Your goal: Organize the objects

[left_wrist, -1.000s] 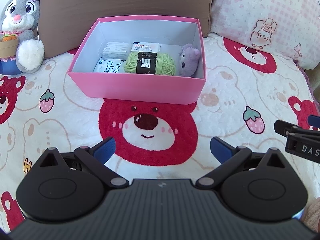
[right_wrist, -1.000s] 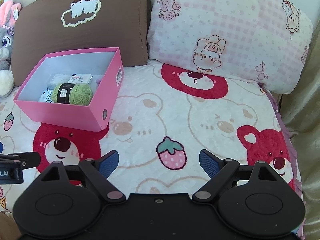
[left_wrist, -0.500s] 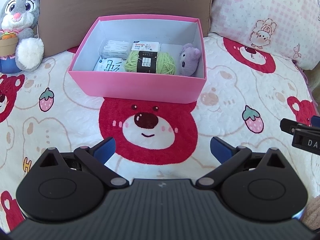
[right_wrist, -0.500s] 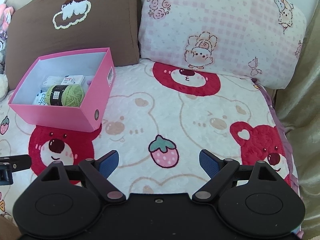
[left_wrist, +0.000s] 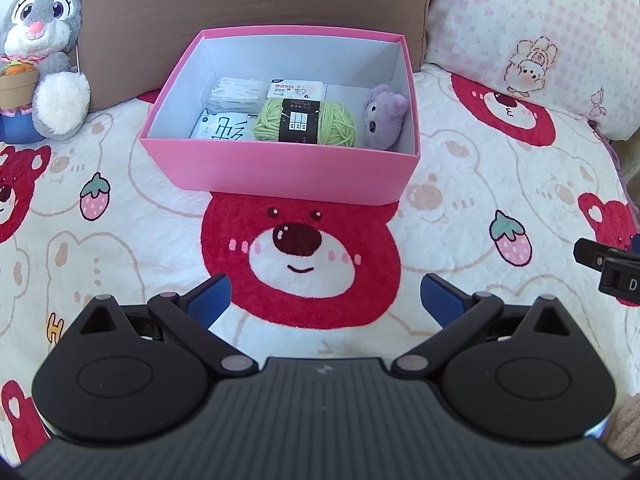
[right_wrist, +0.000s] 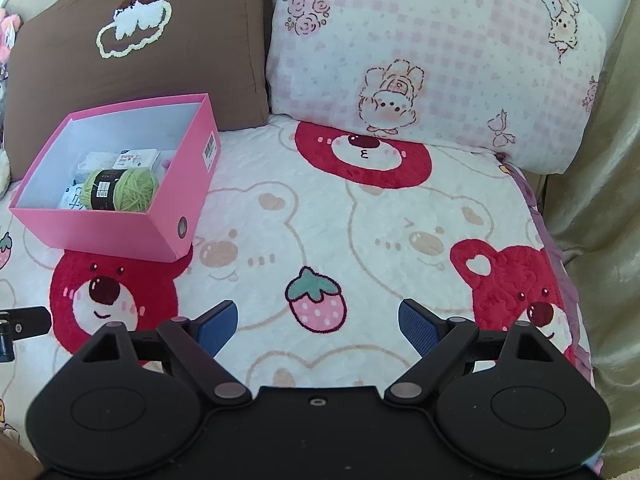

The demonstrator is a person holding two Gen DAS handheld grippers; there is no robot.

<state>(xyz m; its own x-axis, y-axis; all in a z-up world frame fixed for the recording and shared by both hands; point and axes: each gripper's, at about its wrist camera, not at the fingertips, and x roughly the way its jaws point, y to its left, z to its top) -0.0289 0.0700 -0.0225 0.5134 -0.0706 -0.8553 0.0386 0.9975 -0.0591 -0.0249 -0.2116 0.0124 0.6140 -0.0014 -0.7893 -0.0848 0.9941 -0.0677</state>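
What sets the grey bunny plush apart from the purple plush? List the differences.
The grey bunny plush sits upright outside the pink box, against the brown cushion; the purple plush lies inside the box beside the green yarn. The bunny looks far larger. Both are soft toys.

"D" on right gripper point(left_wrist: 616, 276), "H" on blanket point(left_wrist: 55, 327)

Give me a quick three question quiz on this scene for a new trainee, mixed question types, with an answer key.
1. True or false: the green yarn lies inside the pink box.
2. Which plush is in the box? A) purple plush B) grey rabbit
3. Fill in: the left gripper and right gripper are both ___.

Key: 1 true; 2 A; 3 open, holding nothing.
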